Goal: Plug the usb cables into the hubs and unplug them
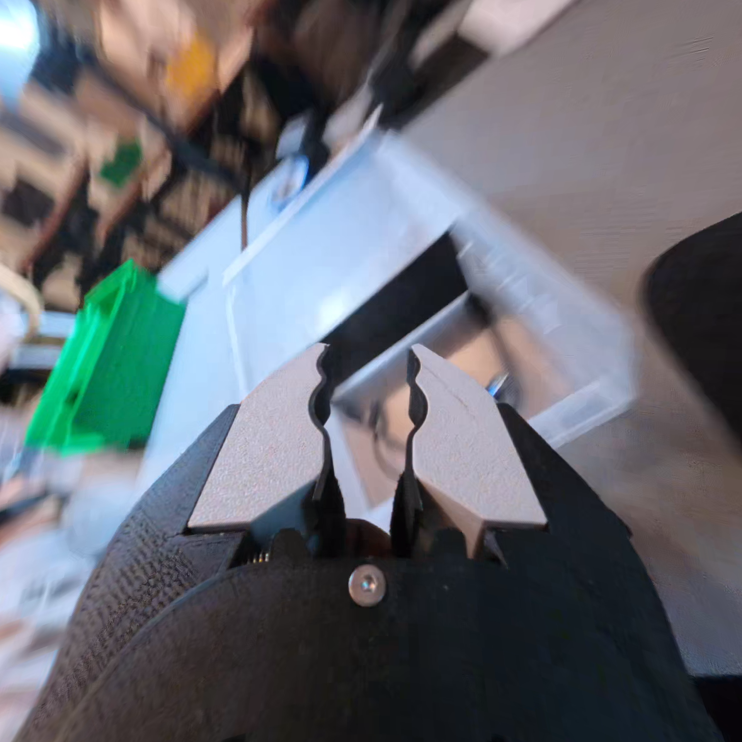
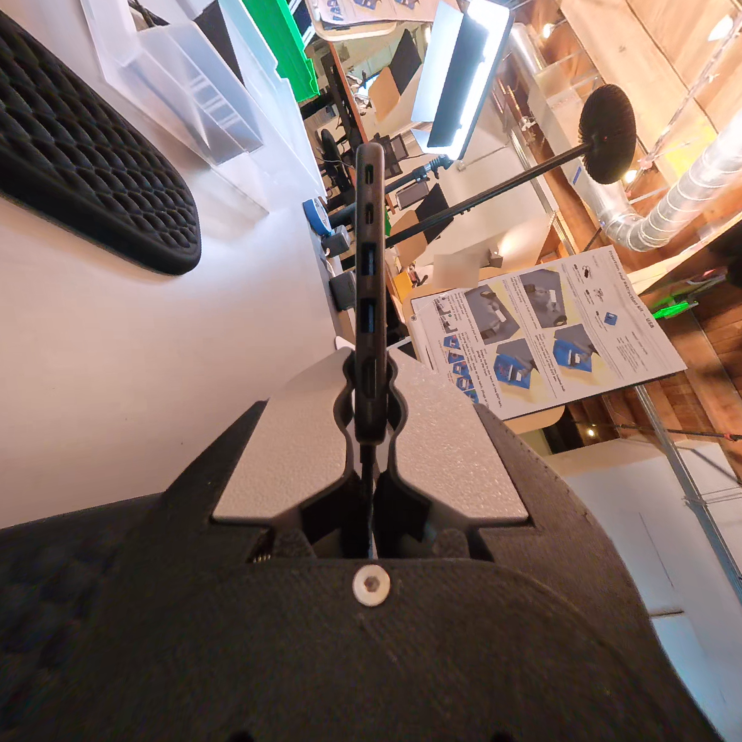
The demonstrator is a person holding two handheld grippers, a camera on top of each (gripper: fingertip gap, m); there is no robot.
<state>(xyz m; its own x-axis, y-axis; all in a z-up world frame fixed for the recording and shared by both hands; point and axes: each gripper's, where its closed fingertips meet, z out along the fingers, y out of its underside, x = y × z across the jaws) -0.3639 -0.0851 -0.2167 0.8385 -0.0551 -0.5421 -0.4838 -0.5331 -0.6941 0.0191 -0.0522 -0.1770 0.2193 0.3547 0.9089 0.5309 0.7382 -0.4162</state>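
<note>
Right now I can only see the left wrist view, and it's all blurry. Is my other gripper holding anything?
Observer: Yes. The right gripper is shut on a dark hub that sticks out past its fingers.
Operator: Is a cable plugged in?
Observer: No plug shows on the side facing the camera; the two blue ports are empty.
Operator: What's near it?
Observer: A printed sheet with pictures stands to the right.
</note>
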